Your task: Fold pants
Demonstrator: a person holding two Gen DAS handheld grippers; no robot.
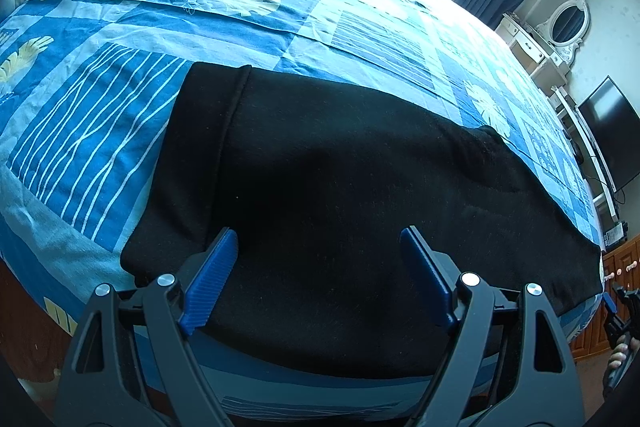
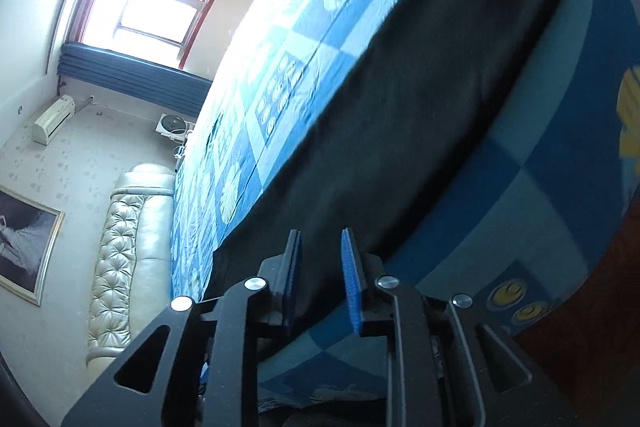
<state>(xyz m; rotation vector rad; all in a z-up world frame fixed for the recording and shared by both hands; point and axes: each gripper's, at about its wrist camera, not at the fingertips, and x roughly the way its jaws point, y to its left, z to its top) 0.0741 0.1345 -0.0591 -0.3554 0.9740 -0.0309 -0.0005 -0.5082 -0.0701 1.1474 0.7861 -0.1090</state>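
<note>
Black fabric pants (image 1: 340, 187), folded into a long flat band, spread along the near edge of a bed under a blue patchwork-print cotton sheet (image 1: 120, 99). Left gripper (image 1: 320, 247) poised over the near hem, blue ribbed pads (image 1: 212, 279) wide apart, nothing pinched. Right gripper (image 2: 320, 247) at the band's right end, jaws partly apart, gripping nothing, picture blurred.

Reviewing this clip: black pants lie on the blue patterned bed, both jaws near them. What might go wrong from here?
1. The pants lie close to the bed's near edge; a pull toward the person may drag them off.
2. The left gripper has wide jaws over the flat middle, so it may also pinch the bedspread.
3. The right gripper holds nothing, and its view is blurred; a hasty grasp may catch only one layer.
</note>
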